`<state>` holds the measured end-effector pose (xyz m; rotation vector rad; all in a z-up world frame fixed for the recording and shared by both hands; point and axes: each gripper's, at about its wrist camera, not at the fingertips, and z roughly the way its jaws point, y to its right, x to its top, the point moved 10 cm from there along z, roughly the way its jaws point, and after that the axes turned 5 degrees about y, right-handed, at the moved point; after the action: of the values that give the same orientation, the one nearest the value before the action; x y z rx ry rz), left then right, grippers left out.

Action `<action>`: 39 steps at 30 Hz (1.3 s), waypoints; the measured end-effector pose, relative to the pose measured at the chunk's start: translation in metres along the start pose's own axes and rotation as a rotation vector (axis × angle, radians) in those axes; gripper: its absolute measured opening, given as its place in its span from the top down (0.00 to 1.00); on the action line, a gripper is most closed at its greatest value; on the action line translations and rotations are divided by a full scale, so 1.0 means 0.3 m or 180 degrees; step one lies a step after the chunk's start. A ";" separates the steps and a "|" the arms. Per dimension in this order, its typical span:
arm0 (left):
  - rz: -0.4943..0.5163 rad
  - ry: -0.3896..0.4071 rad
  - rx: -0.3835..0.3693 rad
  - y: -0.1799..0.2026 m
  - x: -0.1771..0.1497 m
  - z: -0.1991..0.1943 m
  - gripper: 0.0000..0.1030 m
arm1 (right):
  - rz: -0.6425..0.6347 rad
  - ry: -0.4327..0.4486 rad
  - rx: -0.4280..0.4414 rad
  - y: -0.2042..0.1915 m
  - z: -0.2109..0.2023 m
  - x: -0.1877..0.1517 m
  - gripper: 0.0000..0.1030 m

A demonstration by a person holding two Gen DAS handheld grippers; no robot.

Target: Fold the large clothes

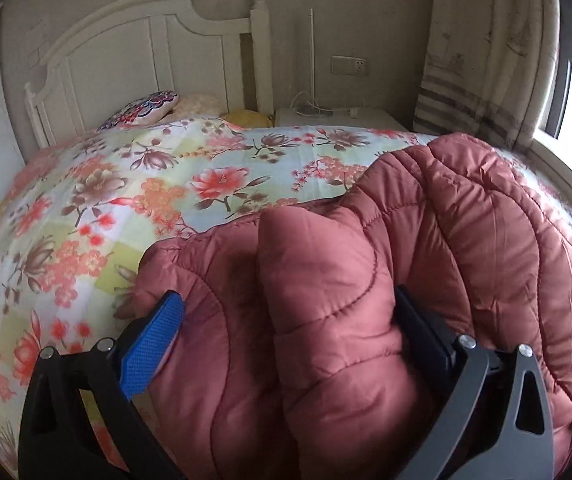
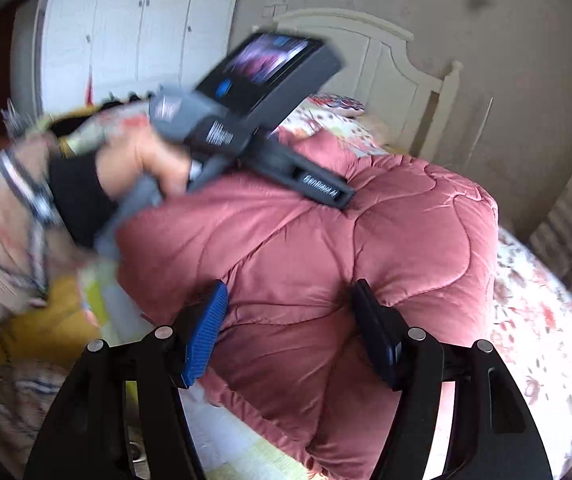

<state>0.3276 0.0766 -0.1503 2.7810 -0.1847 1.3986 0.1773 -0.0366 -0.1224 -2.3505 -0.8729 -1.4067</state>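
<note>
A puffy quilted pink-red jacket point(image 1: 426, 248) lies bunched on the floral bed cover point(image 1: 134, 200). My left gripper point(image 1: 290, 308) has its blue pads on either side of a thick fold of the jacket and is shut on it. My right gripper point(image 2: 286, 312) also clamps a bulge of the same jacket point(image 2: 326, 248) between its pads. In the right wrist view the left gripper's body point(image 2: 254, 120) and the hand holding it point(image 2: 142, 164) show blurred above the jacket.
A white headboard point(image 1: 146, 52) and pillows point(image 1: 146, 108) stand at the bed's far end. A nightstand point(image 1: 338, 118) and curtain point(image 1: 486, 60) are at the right by the window. White wardrobe doors point(image 2: 138, 28) stand behind. Yellow cloth point(image 2: 46, 332) lies at the bed's left.
</note>
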 end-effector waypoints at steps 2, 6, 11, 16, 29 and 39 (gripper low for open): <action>-0.0085 0.0034 0.0001 -0.013 -0.004 0.000 0.02 | 0.0145 0.0272 -0.0199 0.100 -0.055 0.084 0.38; -0.0069 0.0109 0.0085 -0.013 0.000 -0.008 0.02 | 0.0364 0.0477 -0.0559 0.305 -0.056 0.165 0.38; -0.0113 0.0230 0.0180 -0.026 -0.006 -0.034 0.02 | 0.0445 -0.0140 -0.0369 0.337 0.168 -0.037 0.40; -0.0169 0.0256 0.0155 -0.037 -0.009 -0.036 0.02 | 0.0208 -0.0329 -0.0378 0.344 0.155 0.019 0.40; -0.0402 0.0400 0.0229 -0.082 -0.019 -0.065 0.02 | 0.0789 -0.0998 -0.0310 0.618 0.506 0.043 0.40; -0.0462 0.0440 0.0217 -0.095 -0.022 -0.068 0.02 | 0.0572 -0.0714 -0.0586 0.634 0.464 0.263 0.38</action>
<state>0.3107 0.1071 -0.1425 2.6731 0.0673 1.5803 0.4203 -0.0866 -0.1084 -2.6887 -0.5866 -1.2154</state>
